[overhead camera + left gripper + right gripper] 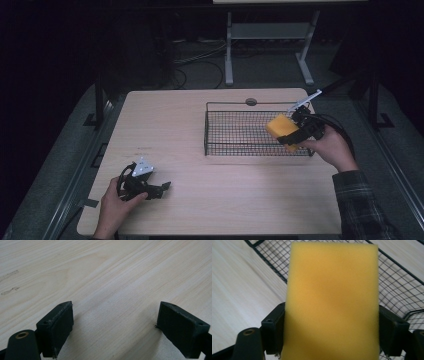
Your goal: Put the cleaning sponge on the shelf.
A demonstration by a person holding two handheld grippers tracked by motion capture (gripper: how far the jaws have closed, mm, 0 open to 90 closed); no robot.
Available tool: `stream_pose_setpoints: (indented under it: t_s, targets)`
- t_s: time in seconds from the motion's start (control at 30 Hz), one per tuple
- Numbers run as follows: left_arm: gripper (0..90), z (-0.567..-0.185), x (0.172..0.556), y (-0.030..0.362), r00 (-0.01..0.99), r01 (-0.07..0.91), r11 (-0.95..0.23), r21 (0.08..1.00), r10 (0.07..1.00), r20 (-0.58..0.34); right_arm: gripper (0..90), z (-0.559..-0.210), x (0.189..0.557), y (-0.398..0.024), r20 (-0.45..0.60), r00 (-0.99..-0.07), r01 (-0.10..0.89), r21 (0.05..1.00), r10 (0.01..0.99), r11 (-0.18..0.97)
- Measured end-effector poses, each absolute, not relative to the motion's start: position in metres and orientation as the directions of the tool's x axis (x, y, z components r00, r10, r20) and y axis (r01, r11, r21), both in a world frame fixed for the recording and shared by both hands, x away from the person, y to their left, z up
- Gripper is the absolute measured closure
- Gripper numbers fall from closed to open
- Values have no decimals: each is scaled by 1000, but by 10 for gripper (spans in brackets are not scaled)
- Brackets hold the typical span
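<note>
from above, a yellow sponge (pixel 281 126) is held by the right gripper (pixel 296 134) over the wire basket's (pixel 240 134) right end; the left gripper (pixel 159 188) is rested near the table's (pixel 200 115) front-left corner, jaws spread with nothing between. up close, the sponge's lower edge is cut off, clamped between both pads.

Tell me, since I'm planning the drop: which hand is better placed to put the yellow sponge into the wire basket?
The right. Its claw already grips the yellow sponge over the wire basket at its right end. The left claw lies open with nothing between its jaws on the table, near the front left, well away from the basket.
</note>
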State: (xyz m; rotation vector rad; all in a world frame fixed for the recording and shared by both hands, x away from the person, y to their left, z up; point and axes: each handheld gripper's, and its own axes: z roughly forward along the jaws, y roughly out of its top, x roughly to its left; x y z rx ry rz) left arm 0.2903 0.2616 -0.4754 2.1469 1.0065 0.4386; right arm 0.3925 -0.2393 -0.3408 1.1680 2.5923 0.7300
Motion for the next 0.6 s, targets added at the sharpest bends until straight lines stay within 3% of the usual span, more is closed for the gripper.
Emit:
stream_pose_setpoints:
  t_s: [0.6]
  targets:
    - [129, -475, 290, 262, 638, 527, -441, 726, 770, 4, 224, -348, 426, -260, 21, -625, 683, 499, 780, 534]
